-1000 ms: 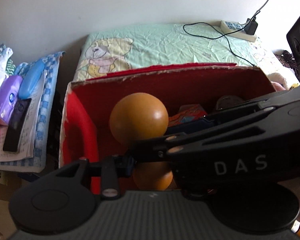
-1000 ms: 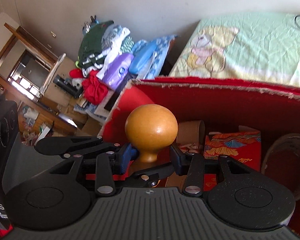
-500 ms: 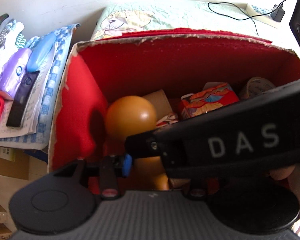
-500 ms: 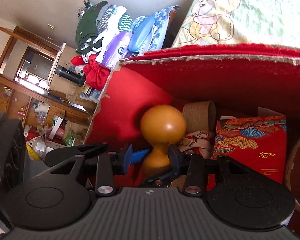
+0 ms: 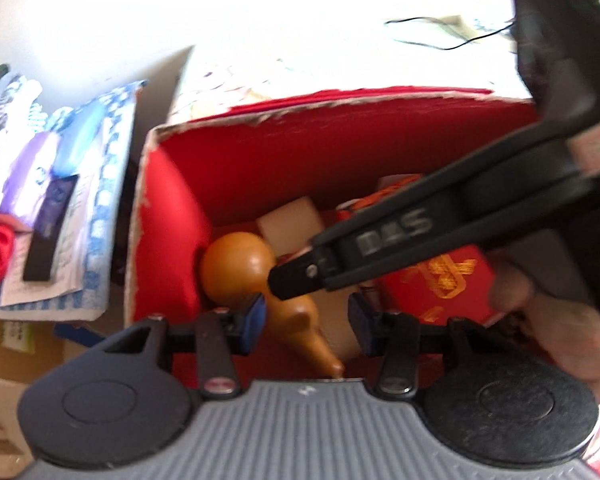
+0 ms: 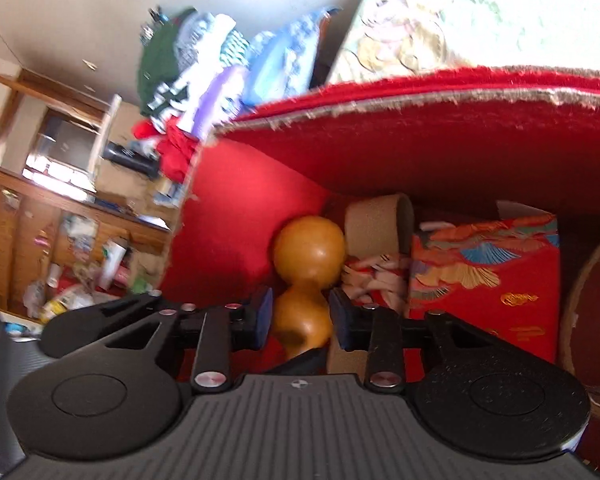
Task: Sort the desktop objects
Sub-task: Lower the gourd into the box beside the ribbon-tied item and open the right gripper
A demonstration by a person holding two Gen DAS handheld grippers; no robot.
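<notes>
An orange-brown wooden gourd (image 5: 236, 268) lies low in the left part of a red-lined box (image 5: 172, 240), its big bulb near the left wall. In the right wrist view the gourd (image 6: 310, 252) points away from me. My right gripper (image 6: 301, 312) is shut on its smaller bulb, one pad on each side. The right gripper (image 5: 288, 282) also crosses the left wrist view from the right, tip at the gourd's waist. My left gripper (image 5: 307, 316) hangs open over the box, the gourd's narrow end between its spread fingers.
Inside the box (image 6: 420, 152) are a cork-coloured roll (image 6: 376, 220), a red patterned carton (image 6: 484, 264) and a round rimmed container (image 6: 588, 300) at the right. A hand (image 5: 560, 320) holds the right tool. Clothes and bottles (image 6: 204, 80) are piled left of the box; a bed (image 6: 460, 20) lies behind.
Both grippers have tipped down into the box. The gourd has gone from above the rim to deep in the box's left side, still in the right gripper.
</notes>
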